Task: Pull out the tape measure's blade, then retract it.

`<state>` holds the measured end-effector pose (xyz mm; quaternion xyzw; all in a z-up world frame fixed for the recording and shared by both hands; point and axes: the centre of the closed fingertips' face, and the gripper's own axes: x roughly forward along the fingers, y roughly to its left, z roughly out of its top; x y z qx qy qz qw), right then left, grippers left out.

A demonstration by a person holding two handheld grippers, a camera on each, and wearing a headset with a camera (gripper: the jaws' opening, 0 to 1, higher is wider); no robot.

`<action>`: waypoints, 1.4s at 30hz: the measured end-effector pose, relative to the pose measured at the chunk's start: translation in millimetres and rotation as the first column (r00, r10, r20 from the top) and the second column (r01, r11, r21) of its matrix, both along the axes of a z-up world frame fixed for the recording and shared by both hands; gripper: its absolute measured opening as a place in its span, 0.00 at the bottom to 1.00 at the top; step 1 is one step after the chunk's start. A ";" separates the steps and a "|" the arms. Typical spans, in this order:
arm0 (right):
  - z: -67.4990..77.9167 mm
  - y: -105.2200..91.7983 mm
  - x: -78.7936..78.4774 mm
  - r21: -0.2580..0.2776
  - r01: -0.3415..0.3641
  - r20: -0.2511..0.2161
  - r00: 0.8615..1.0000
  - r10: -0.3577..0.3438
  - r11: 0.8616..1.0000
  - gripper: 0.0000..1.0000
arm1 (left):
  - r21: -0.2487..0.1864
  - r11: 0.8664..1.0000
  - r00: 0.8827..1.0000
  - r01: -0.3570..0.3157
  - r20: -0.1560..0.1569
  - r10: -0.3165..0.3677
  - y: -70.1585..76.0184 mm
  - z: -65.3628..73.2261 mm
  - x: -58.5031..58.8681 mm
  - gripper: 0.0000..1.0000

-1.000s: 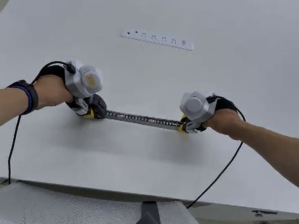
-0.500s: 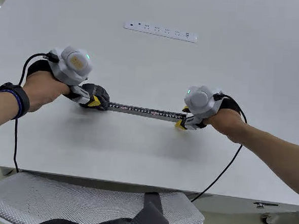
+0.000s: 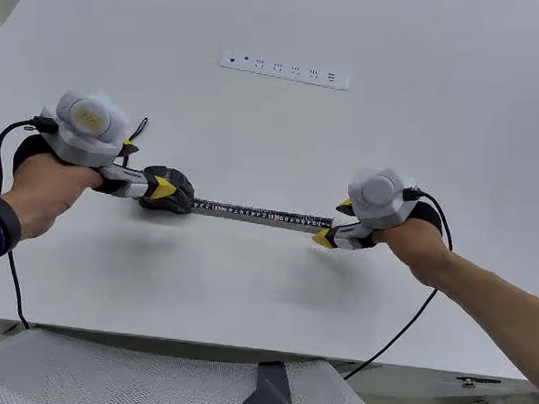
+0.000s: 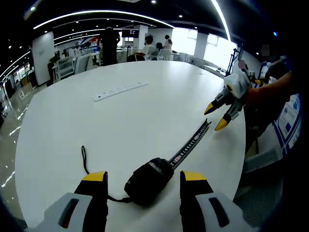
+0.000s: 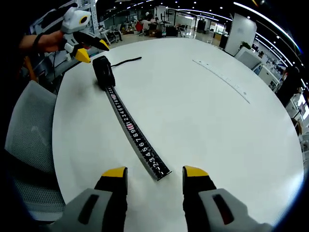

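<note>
Near the counter's (image 3: 246, 292) front edge, tape measure (image 3: 167, 194) lies flat with blade (image 5: 133, 133) out: rigid case, thin springy blade, so I'd grab the case sides and tip hook; left hand-held gripper (image 4: 144, 176) wide astride the case, right hand-held gripper (image 5: 154, 171) wide, empty, just short of the tip.

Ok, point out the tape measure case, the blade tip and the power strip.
tape measure case (image 4: 147, 181), left gripper view, top of black housing
blade tip (image 5: 160, 172), right gripper view, its free end
power strip (image 3: 284, 71), head view, middle of its body
</note>
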<state>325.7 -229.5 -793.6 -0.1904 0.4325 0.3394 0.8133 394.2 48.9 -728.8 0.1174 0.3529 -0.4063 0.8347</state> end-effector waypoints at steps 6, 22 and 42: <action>-2.0 -4.0 -6.6 0.026 0.020 0.009 1.000 -0.020 0.999 0.48 | -0.023 0.999 0.999 -0.042 0.010 0.042 14.3 5.2 -8.3 0.58; 14.2 10.3 -24.8 0.167 0.133 0.037 0.989 -0.141 0.977 0.57 | -0.115 0.981 0.988 -0.156 -0.004 0.157 41.2 11.6 -34.9 0.59; 33.6 20.1 -53.5 0.275 0.241 0.065 0.961 -0.268 0.931 0.67 | -0.154 0.968 0.979 -0.198 0.022 0.204 68.8 28.3 -62.2 0.65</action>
